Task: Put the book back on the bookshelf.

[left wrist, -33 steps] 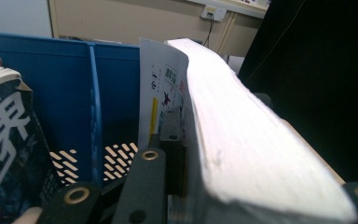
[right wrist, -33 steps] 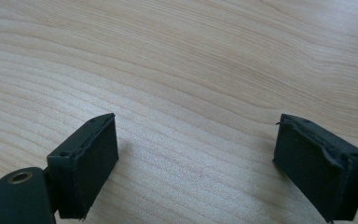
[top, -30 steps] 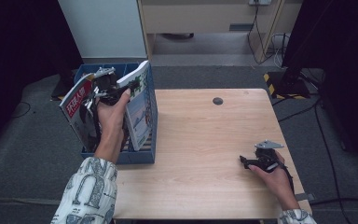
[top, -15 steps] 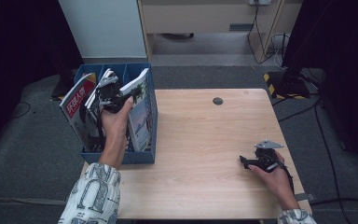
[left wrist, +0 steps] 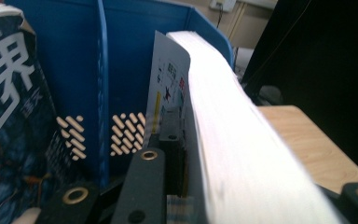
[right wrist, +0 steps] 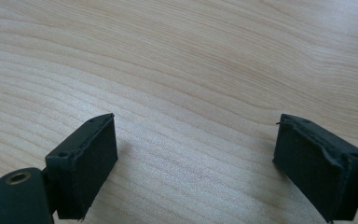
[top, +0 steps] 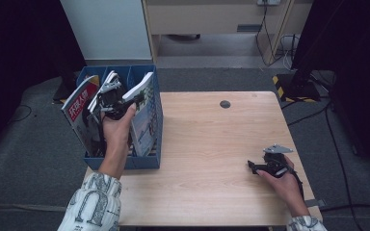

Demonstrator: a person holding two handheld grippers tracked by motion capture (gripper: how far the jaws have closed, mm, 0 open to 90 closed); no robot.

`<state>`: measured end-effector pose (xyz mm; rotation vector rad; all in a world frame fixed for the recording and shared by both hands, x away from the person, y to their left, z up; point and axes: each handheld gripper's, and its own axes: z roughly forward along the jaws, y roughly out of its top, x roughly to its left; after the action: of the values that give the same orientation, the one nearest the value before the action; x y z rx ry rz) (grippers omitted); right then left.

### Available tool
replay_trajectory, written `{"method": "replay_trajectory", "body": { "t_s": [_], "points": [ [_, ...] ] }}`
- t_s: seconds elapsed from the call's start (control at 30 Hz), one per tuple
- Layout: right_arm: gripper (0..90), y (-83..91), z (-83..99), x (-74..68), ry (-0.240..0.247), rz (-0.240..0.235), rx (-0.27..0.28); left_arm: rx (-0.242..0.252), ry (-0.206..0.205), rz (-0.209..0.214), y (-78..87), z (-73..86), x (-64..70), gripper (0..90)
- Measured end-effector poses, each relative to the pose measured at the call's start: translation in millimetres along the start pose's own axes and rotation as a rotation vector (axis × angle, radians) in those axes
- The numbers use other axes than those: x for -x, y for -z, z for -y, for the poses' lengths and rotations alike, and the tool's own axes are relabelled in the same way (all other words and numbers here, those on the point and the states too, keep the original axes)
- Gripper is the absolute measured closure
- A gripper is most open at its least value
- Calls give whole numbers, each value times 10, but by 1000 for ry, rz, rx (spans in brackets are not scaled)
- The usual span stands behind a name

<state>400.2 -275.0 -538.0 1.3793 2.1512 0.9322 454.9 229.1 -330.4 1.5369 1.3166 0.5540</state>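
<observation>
Magazines (top: 144,113) upright in blue file box (top: 125,162)

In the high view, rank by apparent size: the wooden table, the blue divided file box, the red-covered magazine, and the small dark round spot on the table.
1. Light wooden table
2. Blue divided plastic file box
3. Red-covered magazine, partly hidden inside the box, so its full size is unsure
4. Small dark round spot

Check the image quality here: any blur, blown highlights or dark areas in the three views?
High view: the table is evenly lit, but the floor at the far left and right falls into near black. Left gripper view: the white page edge of the magazine is overexposed and smeared, with the left claw soft up close. Right gripper view: sharp wood grain, soft shadows beside the open right claw.
</observation>
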Motion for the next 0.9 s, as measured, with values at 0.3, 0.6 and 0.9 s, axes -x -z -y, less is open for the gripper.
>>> {"method": "replay_trajectory", "body": {
  "t_s": [0.3,0.6,0.9],
  "points": [
    [134,-1,0,-1,1,2,0,-36,7,-11,146,79,-100,715],
    [134,-4,0,-3,1,3,2,-41,10,-10,220,143,-173,715],
    [134,-3,0,-2,2,4,2,-71,10,-20,304,151,-255,714]
  ]
}}
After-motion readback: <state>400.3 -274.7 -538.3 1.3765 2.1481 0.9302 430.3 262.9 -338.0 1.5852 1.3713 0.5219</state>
